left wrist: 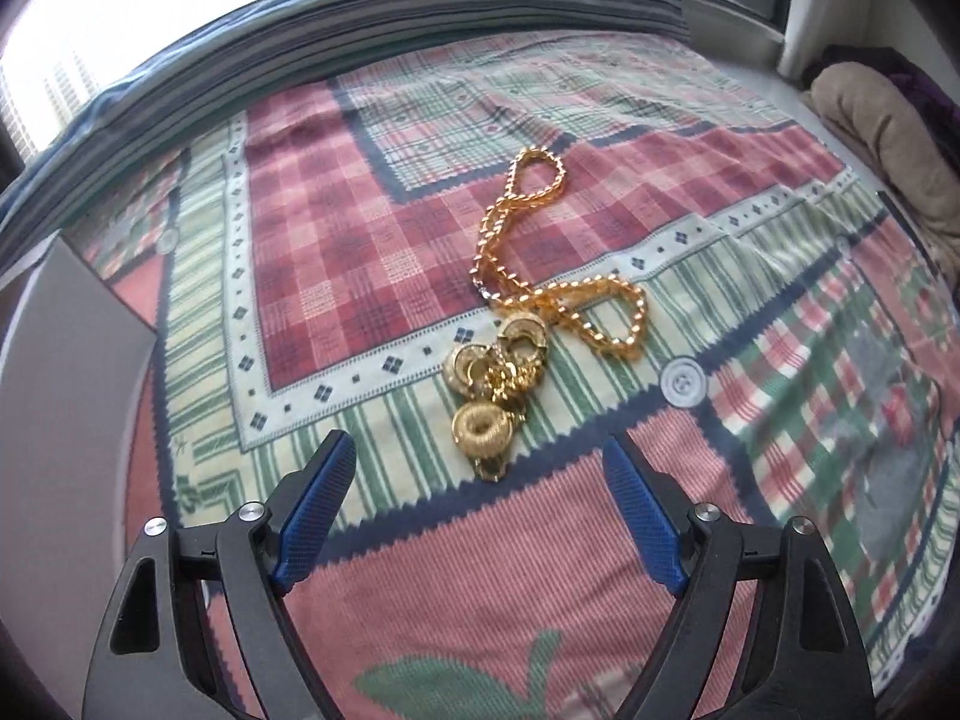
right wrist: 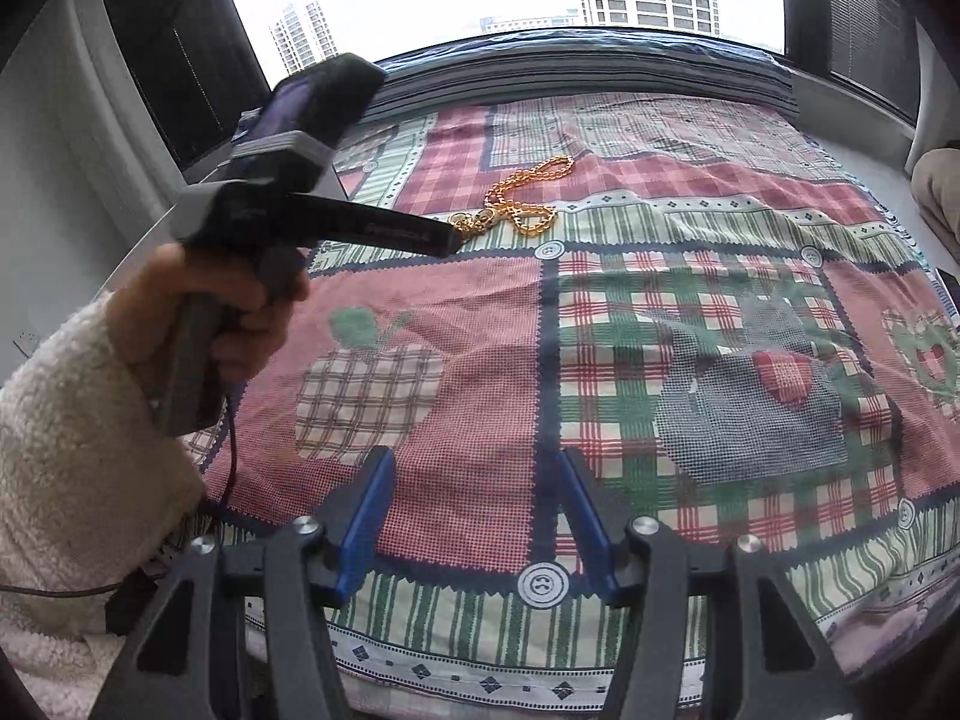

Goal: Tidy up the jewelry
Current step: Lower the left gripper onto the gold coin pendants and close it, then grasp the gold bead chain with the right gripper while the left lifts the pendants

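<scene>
A: What does the jewelry look like?

B: A gold bead chain (left wrist: 543, 252) lies in two loops on the patchwork quilt (left wrist: 300, 228), and touching its near end is a heap of gold rings (left wrist: 495, 387), ridged and round.

A: Any writing?

B: The left gripper's finger carries print in the right view, too blurred to read.

A: The grippers?

B: Left gripper (left wrist: 480, 453) spread wide, empty, rings just ahead of its tips. Right gripper (right wrist: 474, 462) half open, holding nothing, well back from the chain.

A: What differs between views?

B: Only the right shows the hand (right wrist: 240, 312), fleecy sleeve (right wrist: 66, 420) and towers outside; only the left shows each ring clearly.
</scene>
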`<state>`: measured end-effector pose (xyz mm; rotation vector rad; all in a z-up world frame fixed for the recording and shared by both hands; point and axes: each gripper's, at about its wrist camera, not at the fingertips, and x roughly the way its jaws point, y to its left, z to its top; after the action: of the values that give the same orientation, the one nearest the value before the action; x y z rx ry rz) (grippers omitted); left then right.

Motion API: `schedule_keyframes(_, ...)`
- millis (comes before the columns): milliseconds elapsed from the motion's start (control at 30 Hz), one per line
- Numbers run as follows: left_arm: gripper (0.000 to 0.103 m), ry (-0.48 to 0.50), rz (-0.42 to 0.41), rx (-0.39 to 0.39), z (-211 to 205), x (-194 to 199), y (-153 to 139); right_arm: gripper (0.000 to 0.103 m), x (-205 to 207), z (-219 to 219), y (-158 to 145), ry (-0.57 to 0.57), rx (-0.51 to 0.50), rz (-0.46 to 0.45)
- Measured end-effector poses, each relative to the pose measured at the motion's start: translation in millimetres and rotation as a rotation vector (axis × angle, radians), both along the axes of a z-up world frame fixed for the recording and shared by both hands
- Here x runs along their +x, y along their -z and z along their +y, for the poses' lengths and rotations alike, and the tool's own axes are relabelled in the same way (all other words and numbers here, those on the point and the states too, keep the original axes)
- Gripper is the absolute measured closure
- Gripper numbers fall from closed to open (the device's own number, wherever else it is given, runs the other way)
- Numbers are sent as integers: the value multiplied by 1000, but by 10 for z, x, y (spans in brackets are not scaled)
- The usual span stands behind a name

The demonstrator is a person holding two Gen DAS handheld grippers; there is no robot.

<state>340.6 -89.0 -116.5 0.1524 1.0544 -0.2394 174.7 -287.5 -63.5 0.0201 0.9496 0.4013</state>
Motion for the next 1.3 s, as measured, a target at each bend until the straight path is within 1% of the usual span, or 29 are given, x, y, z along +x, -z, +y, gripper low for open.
schedule_keyframes(133,17,-11,16,7,18,174,138,46,34,-126,0,26,11,2)
schedule_keyframes(200,17,-23,14,-27,66,201,150,46,57,-177,15,39,19,7)
schedule_keyframes(333,17,-16,1,-22,64,227,156,46,87,-212,49,43,24,18)
schedule_keyframes(367,19,-11,-2,-25,58,222,155,46,93,-210,55,42,26,20)
schedule_keyframes(400,25,-5,-7,-32,54,215,149,46,92,-204,57,41,27,20)
schedule_keyframes(433,29,-1,-13,-35,41,225,142,46,88,-199,58,39,29,20)
schedule_keyframes(467,38,4,-18,-37,34,218,133,46,86,-194,60,38,29,19)
schedule_keyframes(500,50,10,-20,-42,29,213,122,46,77,-189,58,37,30,18)
schedule_keyframes(533,57,17,-18,-48,24,223,114,46,75,-187,57,37,30,18)
schedule_keyframes(567,70,23,-16,-51,18,216,105,46,71,-184,55,38,29,18)
schedule_keyframes(600,79,24,-10,-57,15,210,98,46,72,-183,54,39,28,17)
schedule_keyframes(633,81,26,-9,-66,20,199,90,46,69,-182,52,40,27,17)
schedule_keyframes(767,82,15,-9,-83,55,110,83,46,52,-179,40,42,30,14)
schedule_keyframes(833,89,3,-9,-96,98,41,68,46,29,-180,31,41,31,11)
schedule_keyframes(867,90,-2,-6,-106,125,4,56,46,28,-182,29,42,32,12)
schedule_keyframes(1100,91,-46,-12,-140,393,-299,-42,46,-5,-165,47,41,38,20)
schedule_keyframes(1200,91,-89,7,-153,565,-432,-83,46,-15,-138,45,33,37,21)
schedule_keyframes(1300,91,-133,29,-196,782,-577,-120,46,-18,-133,43,32,41,23)
